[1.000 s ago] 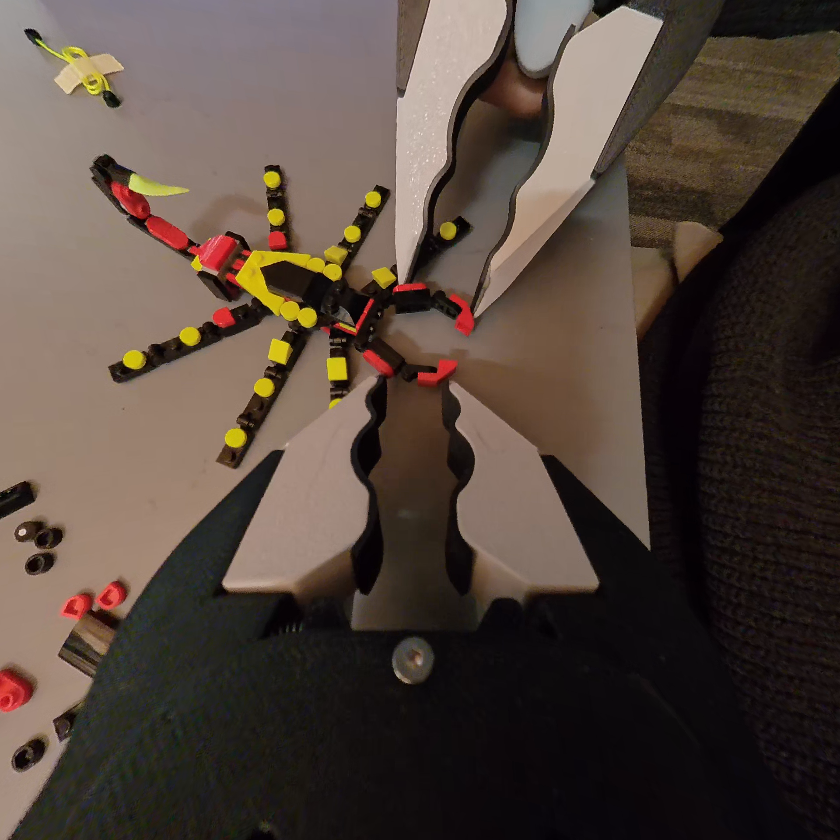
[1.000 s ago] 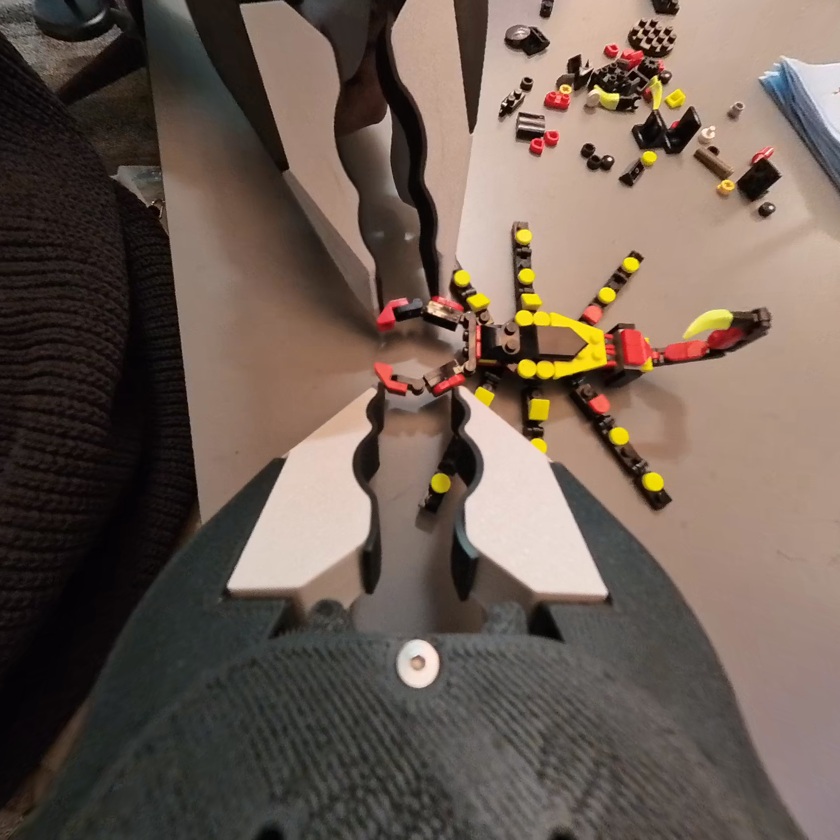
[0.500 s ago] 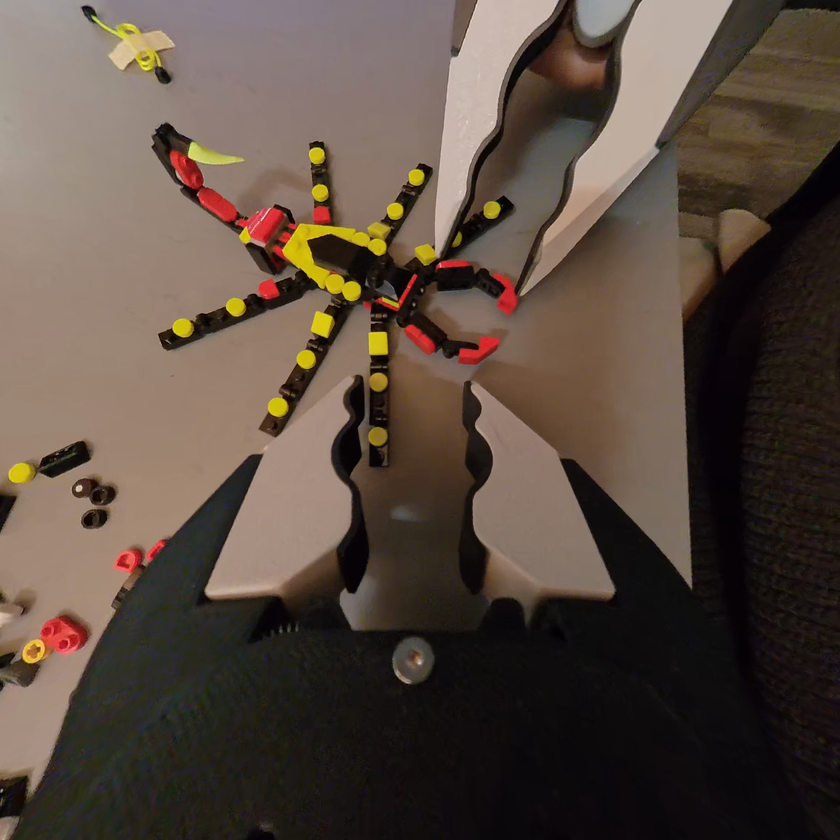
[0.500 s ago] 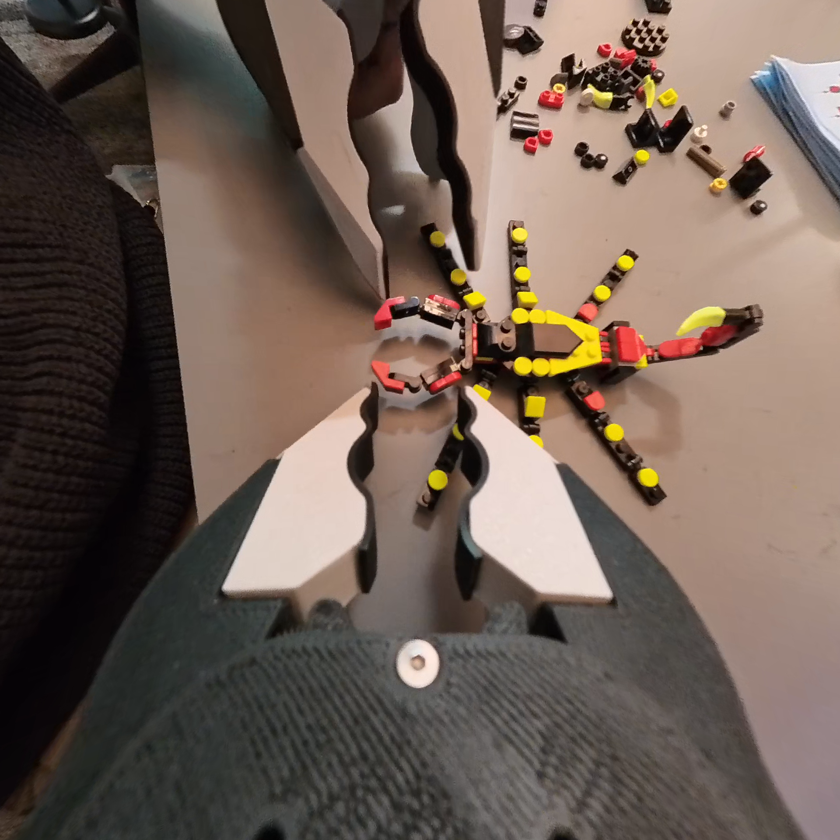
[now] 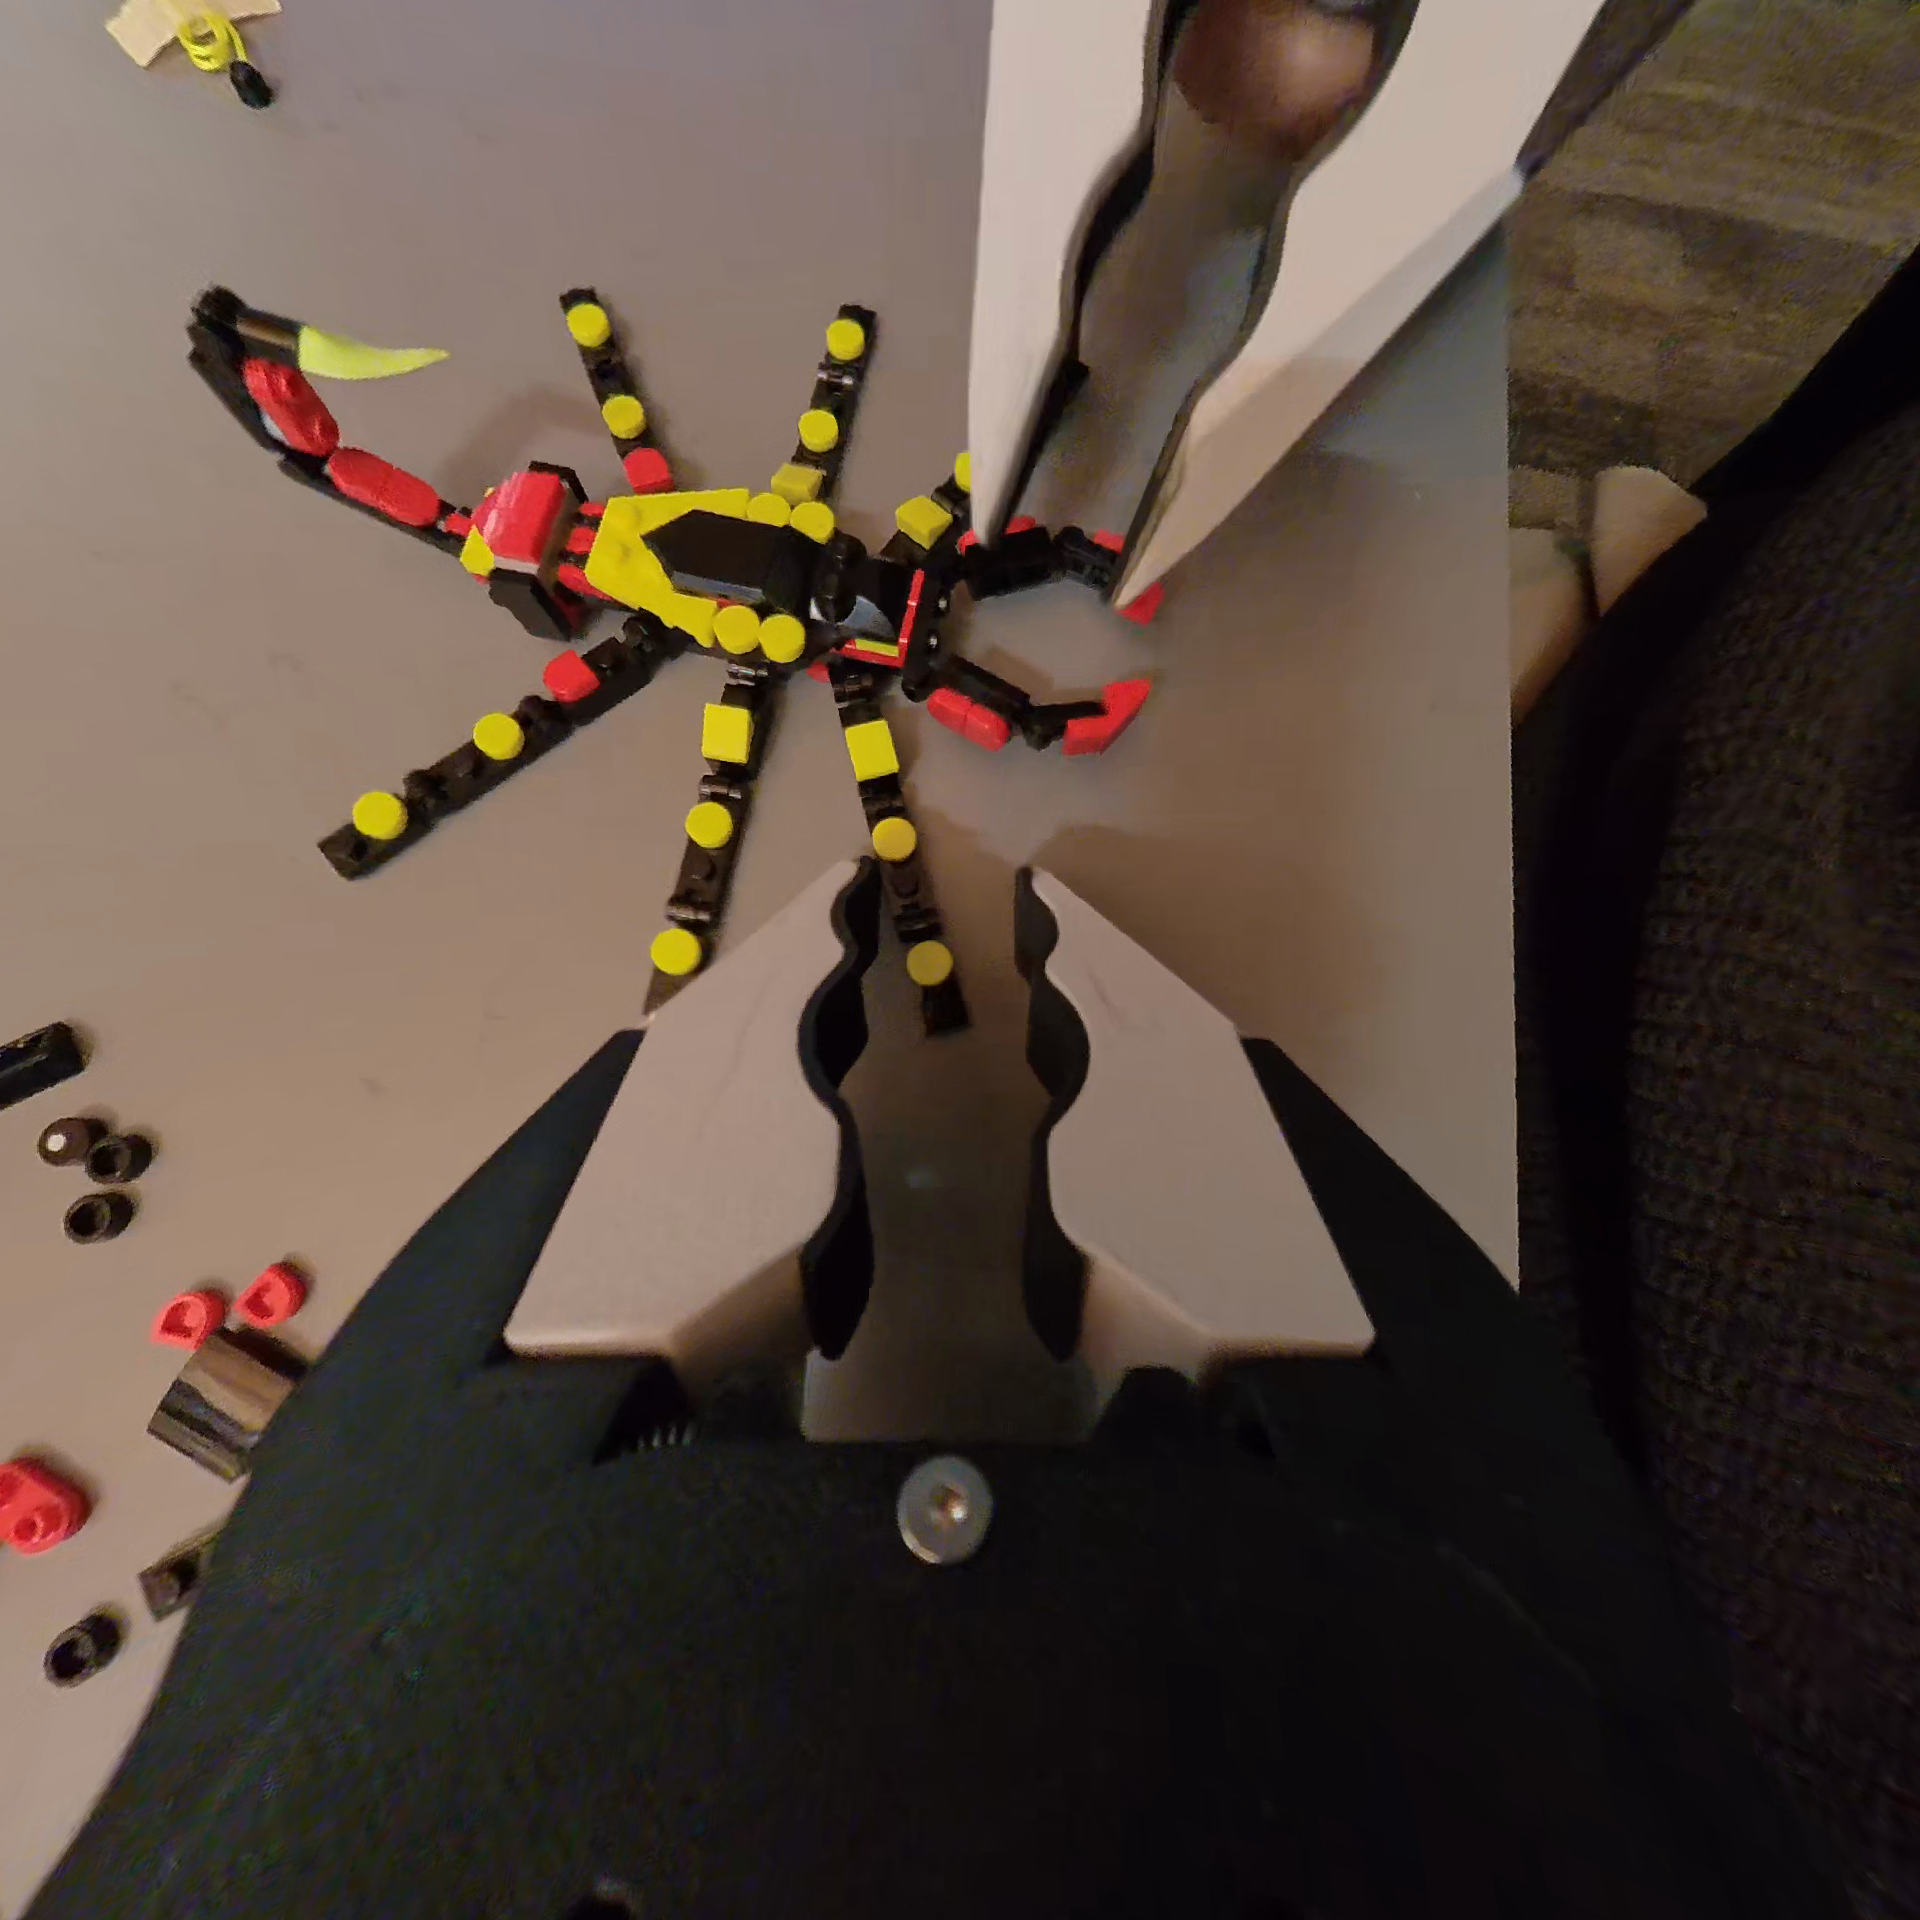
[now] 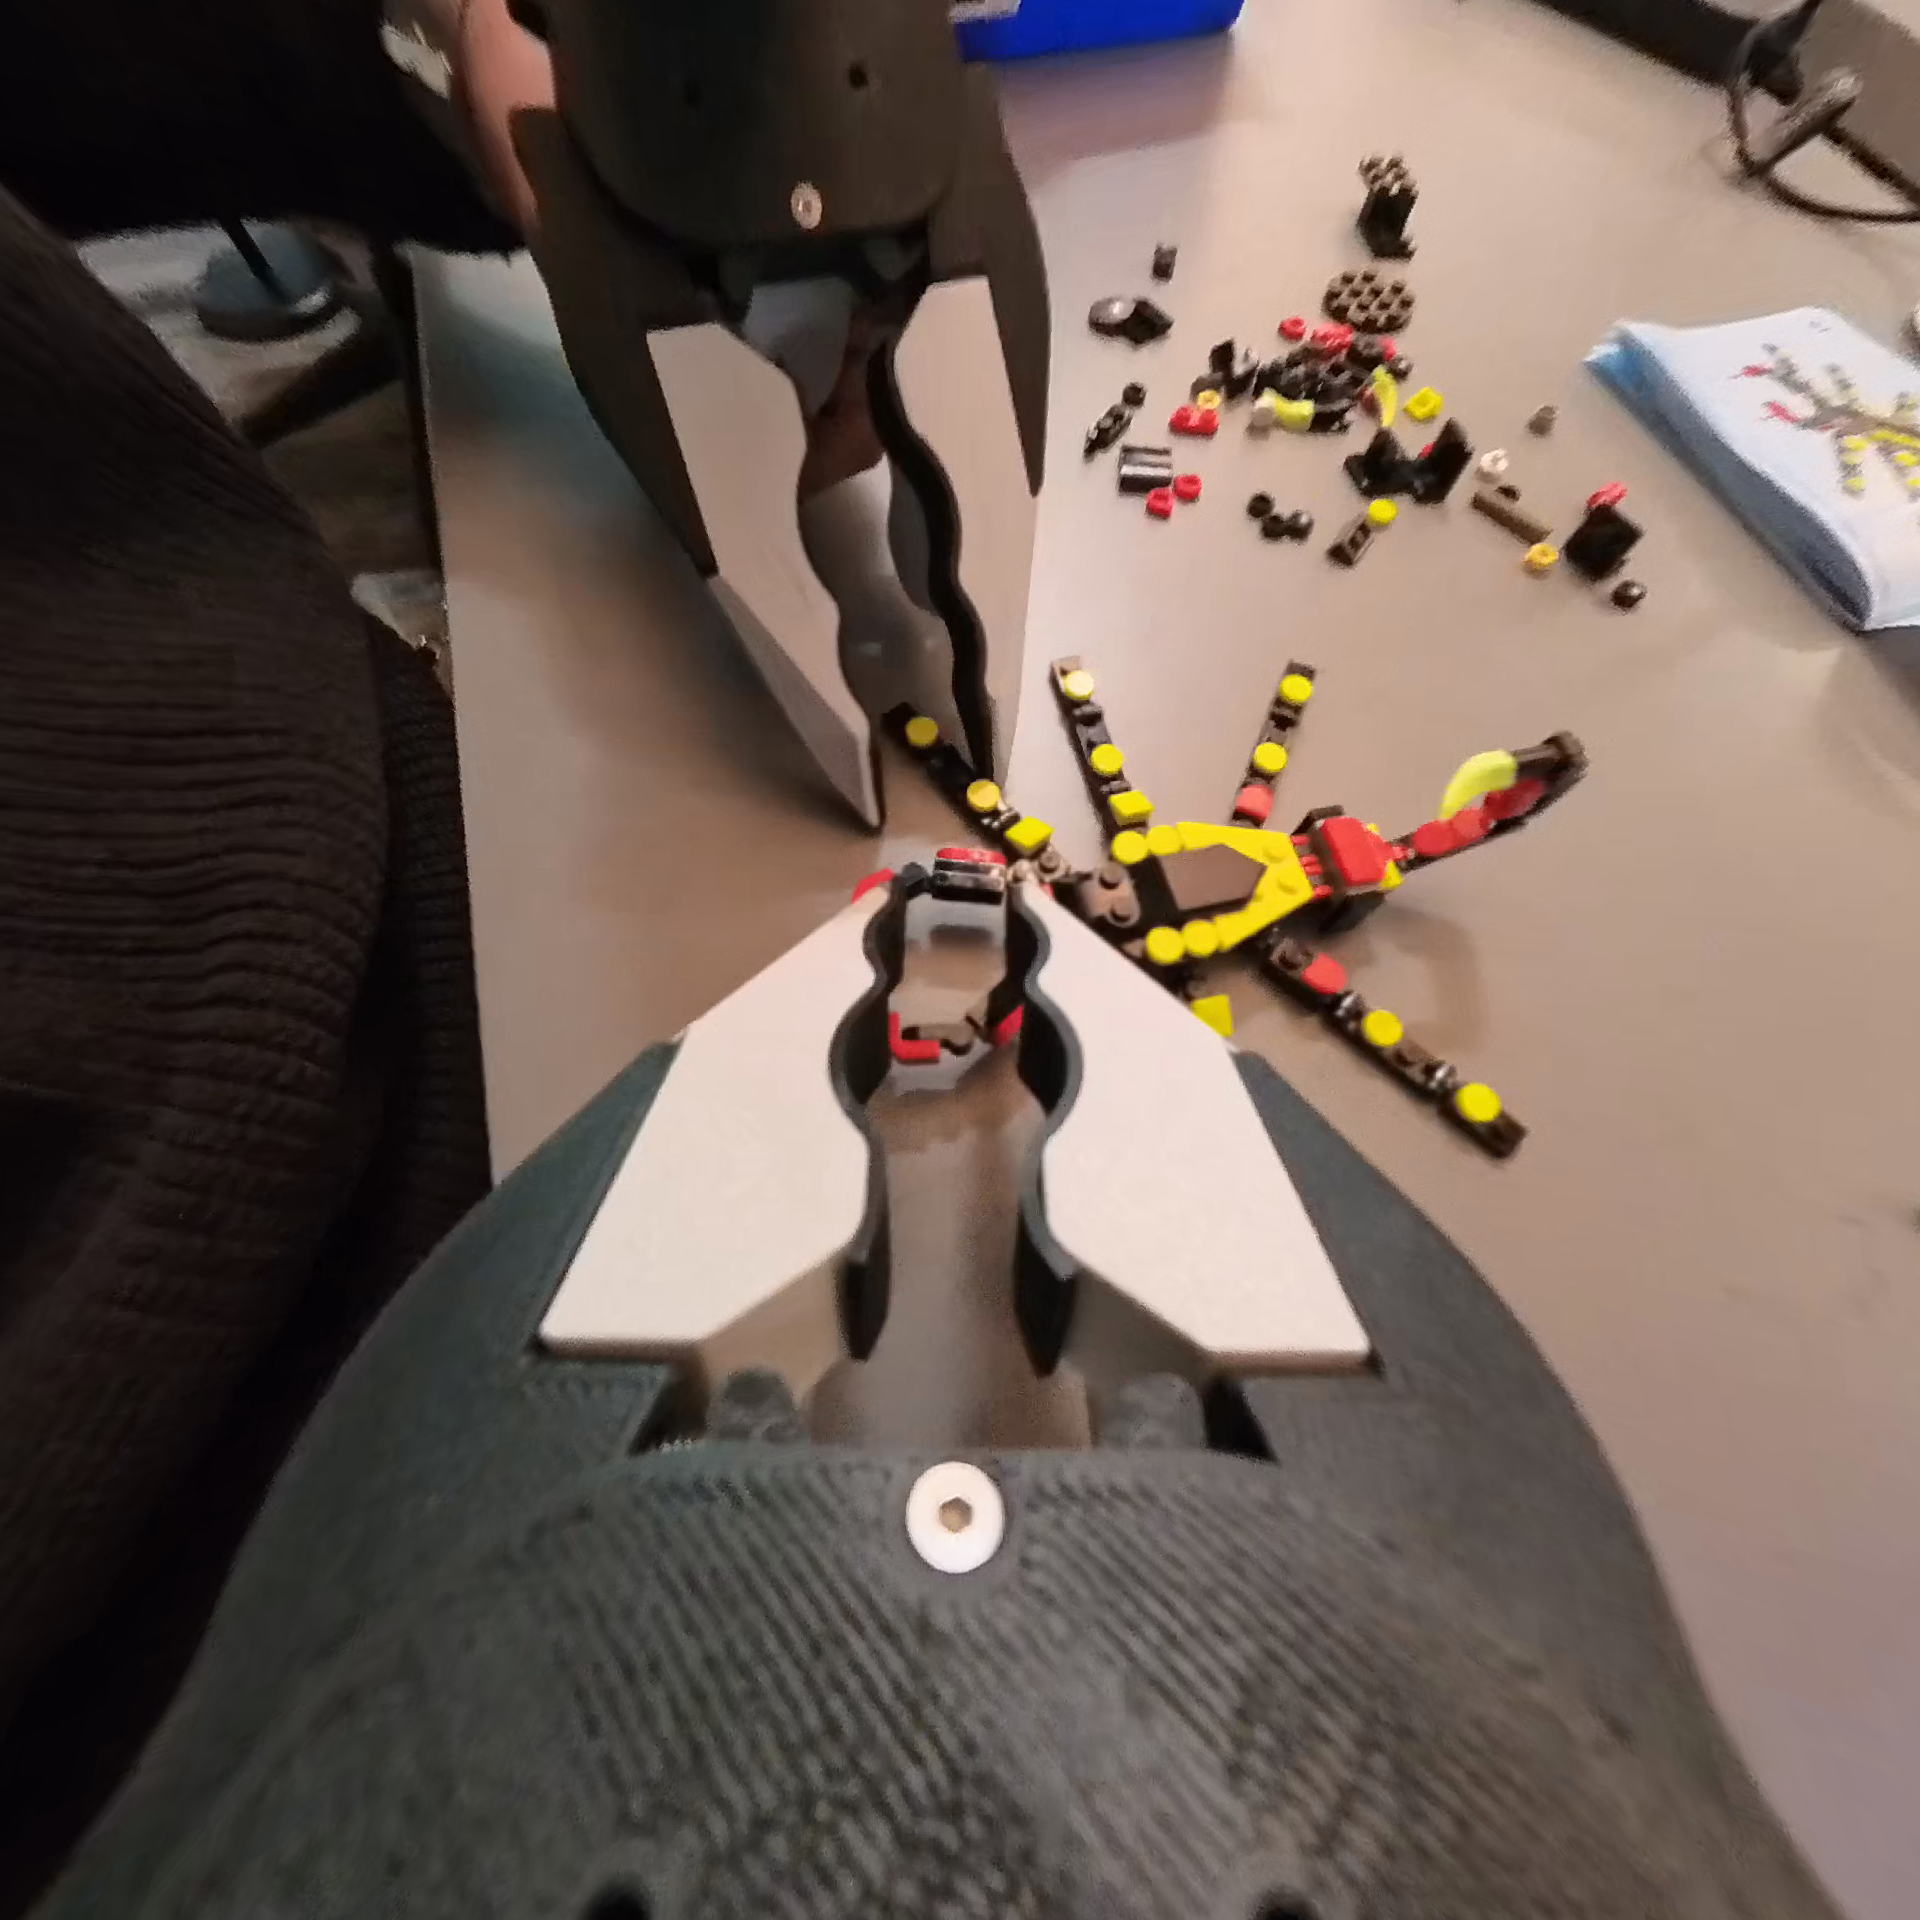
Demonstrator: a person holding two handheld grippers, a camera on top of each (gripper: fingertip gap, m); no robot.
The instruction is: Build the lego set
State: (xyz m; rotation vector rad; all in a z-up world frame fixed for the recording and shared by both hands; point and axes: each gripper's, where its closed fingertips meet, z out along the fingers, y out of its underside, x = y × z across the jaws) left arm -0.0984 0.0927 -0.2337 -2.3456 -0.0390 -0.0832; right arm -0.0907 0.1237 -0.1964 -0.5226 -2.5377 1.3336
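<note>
Claws: right claw (image 6: 951,914) clenched on toy scorpion's (image 5: 717,571) pincer arm; left claw (image 5: 940,873) released astride a leg; loose bricks (image 6: 1340,416) remain.

The toy-brick scorpion (image 5: 727,566) is hard plastic with a glossy sheen, in black, red and yellow. The table (image 5: 312,208) has a smooth, matt grey top. The left gripper (image 5: 940,873) has matt pale fingers (image 5: 717,1122) lined with black wavy pads, on a rough, ridged black printed body with a shiny metal screw (image 5: 943,1509). A knitted dark sleeve (image 6: 187,831) looks coarse. The booklet (image 6: 1766,436) is smooth paper.
</note>
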